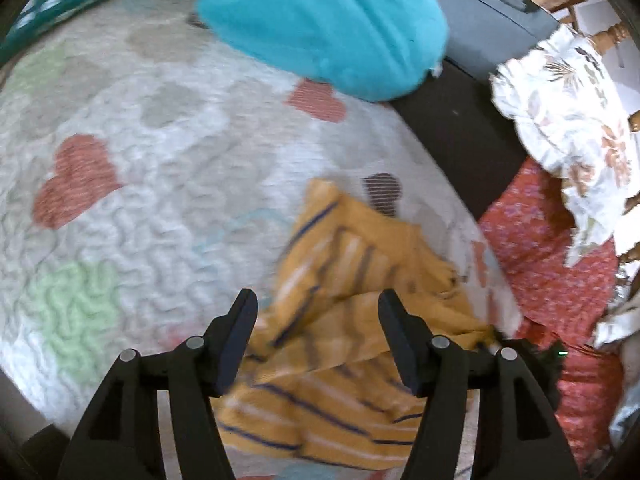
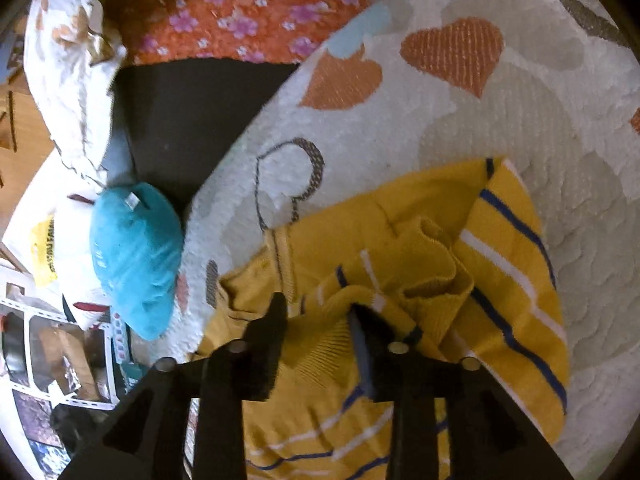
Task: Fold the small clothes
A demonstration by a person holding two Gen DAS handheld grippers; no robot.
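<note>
A small yellow garment with blue and white stripes (image 1: 352, 280) lies crumpled on a quilt with heart patterns (image 1: 160, 168). In the left wrist view my left gripper (image 1: 318, 312) hovers over the garment with its jaws apart and nothing pinched; the cloth shows in the gap below. In the right wrist view the same garment (image 2: 500, 264) lies bunched with a ribbed cuff or collar uppermost. My right gripper (image 2: 318, 312) stands over it, jaws partly apart. A fold of yellow cloth rises between the fingers, but the pads do not press on it.
A teal cushion (image 1: 320, 20) rests at the quilt's far edge, seen also as the teal cushion (image 2: 136, 260). Beside the quilt are a dark strip (image 1: 460, 132), an orange flowered cloth (image 1: 552, 272) and a white leaf-print cloth (image 1: 568, 112). A teal basket (image 1: 52, 4) sits far left.
</note>
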